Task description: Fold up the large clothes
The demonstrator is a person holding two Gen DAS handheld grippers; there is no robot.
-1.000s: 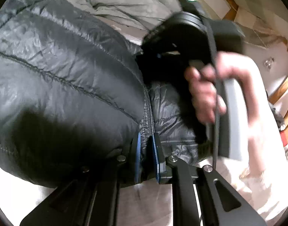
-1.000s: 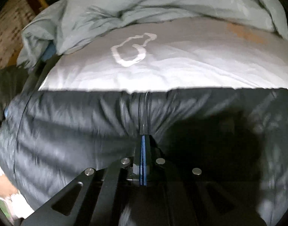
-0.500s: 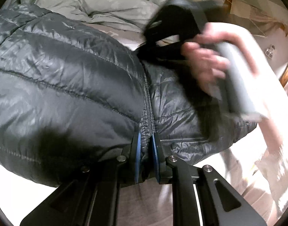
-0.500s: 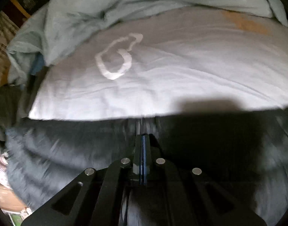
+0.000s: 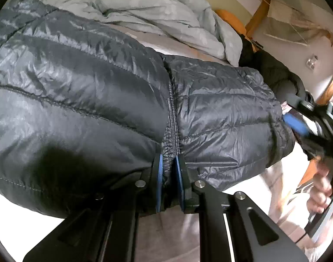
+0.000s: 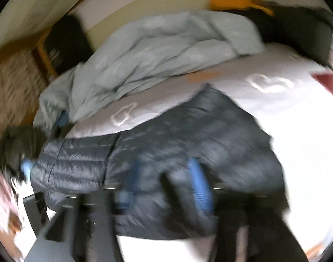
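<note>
The bed [image 6: 286,113] is carrying the jacket [image 5: 90,100], lying across its near edge. The left claw [image 5: 169,183] is pinching the zipper hem; the right claw [image 6: 166,183], blurred, is gaping, holding nothing. Slick fabric risks slipping free.

A dark quilted puffer jacket [image 5: 83,100] is seen spread flat across the bed, shiny wrinkled fabric with horizontal stitched baffles. A closed front zipper is shown running up the middle in the left wrist view, with the hem edge nearest the camera bunched up and pinched at the zipper's bottom end. In the blurred right wrist view the jacket [image 6: 188,135] is shown lying crosswise over the mattress edge, one end stretched toward the left and the other side angled up onto the sheet; finer detail cannot be told there.
</note>
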